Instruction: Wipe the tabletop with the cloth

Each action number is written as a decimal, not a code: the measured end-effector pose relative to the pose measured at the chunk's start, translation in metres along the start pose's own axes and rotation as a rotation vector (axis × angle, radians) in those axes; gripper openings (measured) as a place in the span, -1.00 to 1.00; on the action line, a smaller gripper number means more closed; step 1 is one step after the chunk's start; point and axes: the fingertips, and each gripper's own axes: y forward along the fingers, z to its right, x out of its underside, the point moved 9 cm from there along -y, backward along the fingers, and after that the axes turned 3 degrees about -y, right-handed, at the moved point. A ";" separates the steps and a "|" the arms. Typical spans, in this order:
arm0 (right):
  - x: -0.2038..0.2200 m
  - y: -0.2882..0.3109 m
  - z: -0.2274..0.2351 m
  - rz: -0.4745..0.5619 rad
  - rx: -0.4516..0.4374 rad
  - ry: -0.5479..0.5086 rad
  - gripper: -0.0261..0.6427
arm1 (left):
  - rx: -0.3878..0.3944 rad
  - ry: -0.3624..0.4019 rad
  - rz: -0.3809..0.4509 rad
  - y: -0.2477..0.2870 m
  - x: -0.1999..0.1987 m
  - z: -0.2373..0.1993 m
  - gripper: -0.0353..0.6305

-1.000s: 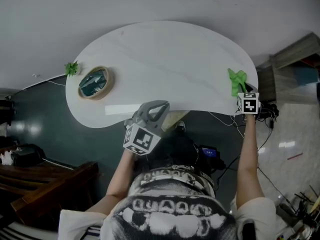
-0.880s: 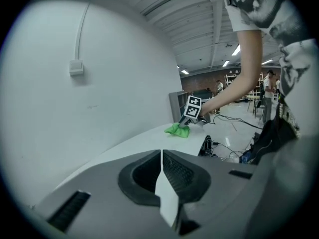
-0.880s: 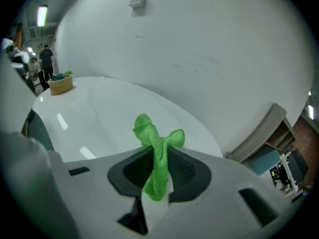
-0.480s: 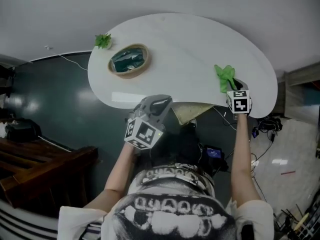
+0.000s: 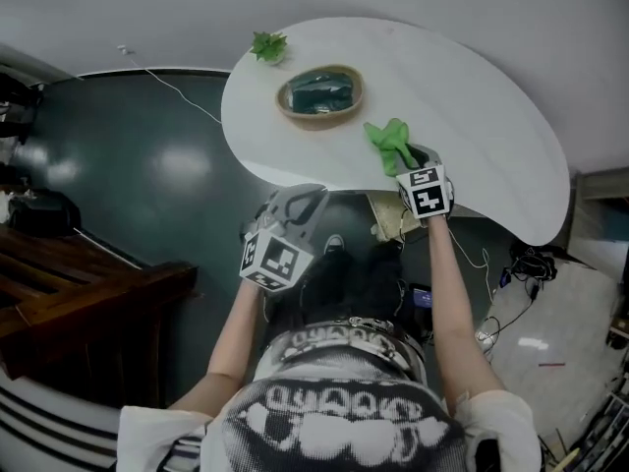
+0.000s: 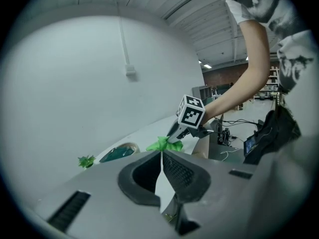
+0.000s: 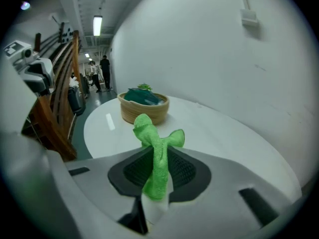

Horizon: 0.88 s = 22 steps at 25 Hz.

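Right hand-held gripper (image 7: 159, 168) clamping green cloth (image 7: 149, 128), left hand-held gripper (image 6: 162, 158) closed, empty, woven bowl (image 7: 143, 112) holding dark teal item (image 7: 142, 96)

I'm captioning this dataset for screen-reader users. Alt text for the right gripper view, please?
The right tool is shut on a green cloth that sticks up between its jaws. Beyond it, a woven basket stands on the white tabletop.
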 end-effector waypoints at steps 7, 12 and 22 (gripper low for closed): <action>-0.049 0.043 -0.110 0.036 -0.177 -0.066 -0.67 | -0.087 -0.045 -0.027 -0.051 0.032 -0.019 -0.86; -0.076 0.065 -0.169 0.057 -0.290 -0.133 -0.67 | -0.148 -0.079 -0.052 -0.075 0.050 -0.024 -0.86; -0.069 0.088 -0.187 -0.017 -0.308 -0.188 -0.67 | -0.171 -0.123 -0.100 -0.101 0.071 -0.019 -0.86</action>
